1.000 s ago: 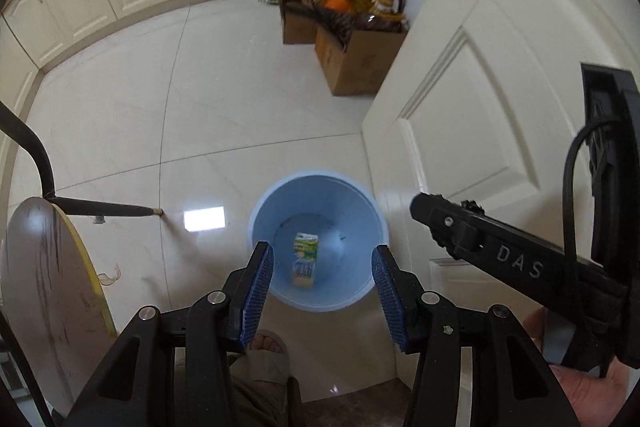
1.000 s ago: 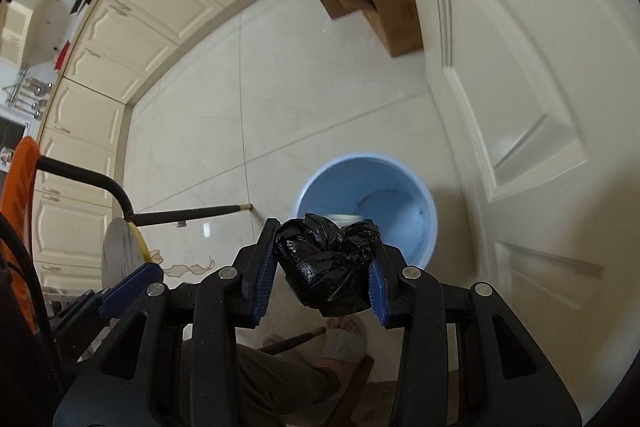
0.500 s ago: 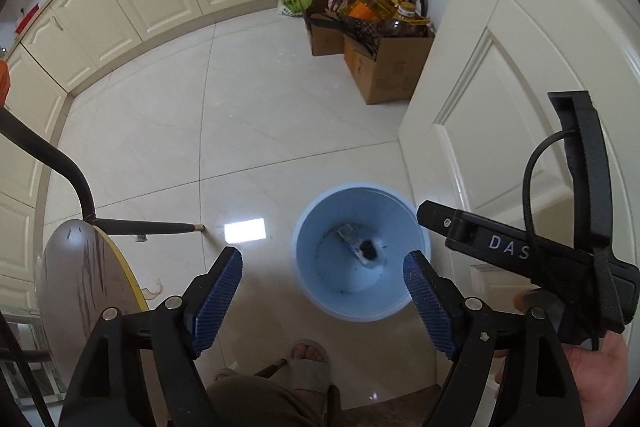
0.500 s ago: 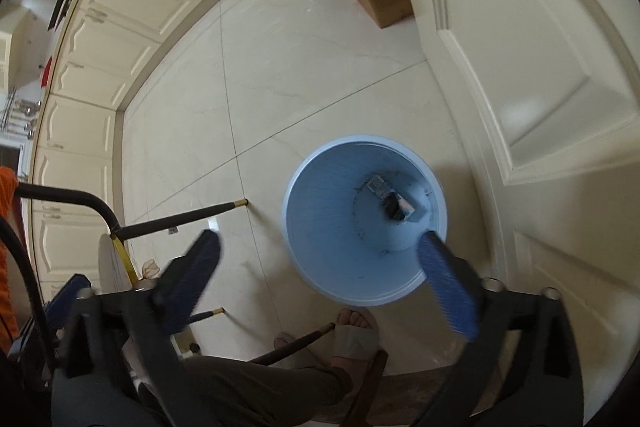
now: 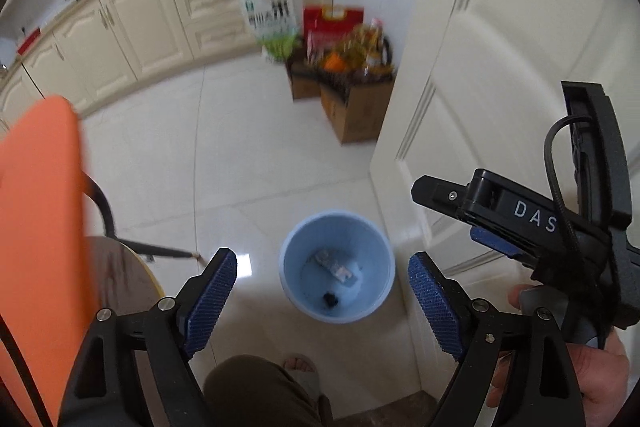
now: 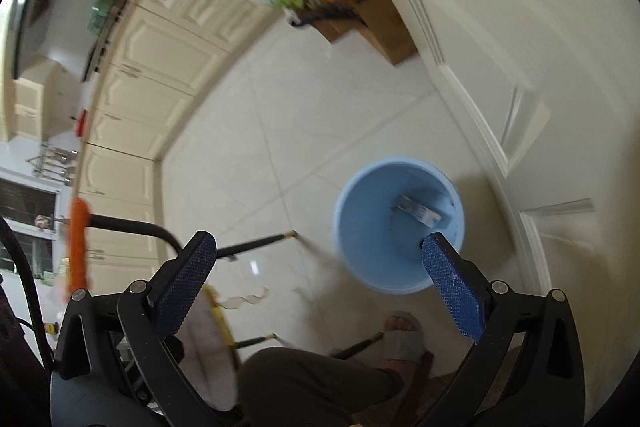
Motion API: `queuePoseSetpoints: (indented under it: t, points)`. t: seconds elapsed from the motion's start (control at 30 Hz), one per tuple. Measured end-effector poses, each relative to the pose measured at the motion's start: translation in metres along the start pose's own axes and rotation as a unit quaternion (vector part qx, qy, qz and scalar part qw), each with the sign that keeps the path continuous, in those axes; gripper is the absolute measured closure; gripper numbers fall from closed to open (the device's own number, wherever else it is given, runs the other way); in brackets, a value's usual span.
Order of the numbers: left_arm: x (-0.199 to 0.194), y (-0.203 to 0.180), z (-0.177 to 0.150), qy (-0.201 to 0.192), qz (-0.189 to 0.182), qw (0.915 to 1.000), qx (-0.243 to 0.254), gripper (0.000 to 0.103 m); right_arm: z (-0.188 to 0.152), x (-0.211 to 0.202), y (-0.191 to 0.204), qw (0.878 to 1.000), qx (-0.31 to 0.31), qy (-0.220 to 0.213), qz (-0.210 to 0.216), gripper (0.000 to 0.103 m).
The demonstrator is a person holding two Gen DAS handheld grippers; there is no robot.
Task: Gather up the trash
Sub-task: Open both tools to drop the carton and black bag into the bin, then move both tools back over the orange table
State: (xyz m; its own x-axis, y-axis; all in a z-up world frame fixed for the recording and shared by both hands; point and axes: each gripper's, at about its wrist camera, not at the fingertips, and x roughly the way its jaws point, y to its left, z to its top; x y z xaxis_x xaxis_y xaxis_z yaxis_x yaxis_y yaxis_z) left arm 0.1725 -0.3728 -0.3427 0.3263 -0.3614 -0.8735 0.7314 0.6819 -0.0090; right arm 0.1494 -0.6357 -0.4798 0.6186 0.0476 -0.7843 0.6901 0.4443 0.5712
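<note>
A light blue bin stands on the pale tiled floor beside a white door. A small drink carton and a crumpled black bag lie in its bottom. The bin and the carton also show in the right wrist view; the black bag is hidden there. My left gripper is open and empty, high above the bin. My right gripper is open and empty, above and to the left of the bin; its body shows in the left wrist view.
A white panelled door rises just right of the bin. Cardboard boxes with groceries stand by the far wall. Cream cabinets line the back. An orange chair back and round wooden seat are at left. The person's sandalled foot is below.
One second ago my right gripper held the black bag; it opened and the bag now lies in the bin. The left gripper opened wider. Both grippers have risen and pulled back from the bin.
</note>
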Motion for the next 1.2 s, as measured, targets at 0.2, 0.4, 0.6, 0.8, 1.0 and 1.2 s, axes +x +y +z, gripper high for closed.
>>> queuePoseSetpoints:
  t: [0.2, 0.4, 0.6, 0.8, 1.0, 1.2]
  points:
    - [-0.102, 0.042, -0.019, -0.111, 0.017, 0.9935, -0.023, 0.007, -0.015, -0.076, 0.068, 0.995, -0.061, -0.070, 0.028, 0.000]
    - [-0.183, 0.097, -0.047, -0.193, 0.053, 0.9781, -0.058, 0.003, -0.052, -0.132, 0.159, 0.980, -0.153, -0.122, 0.044, 0.000]
    - [-0.252, 0.151, -0.099, -0.269, 0.109, 0.9518, -0.098, 0.001, -0.113, -0.174, 0.259, 0.948, -0.264, -0.169, 0.048, 0.000]
    - [-0.306, 0.199, -0.156, -0.317, 0.143, 0.9262, -0.145, 0.001, -0.176, -0.196, 0.334, 0.913, -0.350, -0.201, 0.054, 0.000]
    - [-0.339, 0.204, -0.211, -0.352, 0.184, 0.9000, -0.179, 0.001, -0.230, -0.208, 0.381, 0.884, -0.409, -0.215, 0.071, 0.000]
    - [-0.334, 0.178, -0.244, -0.366, 0.218, 0.8790, -0.214, 0.001, -0.271, -0.212, 0.418, 0.857, -0.456, -0.226, 0.079, 0.000]
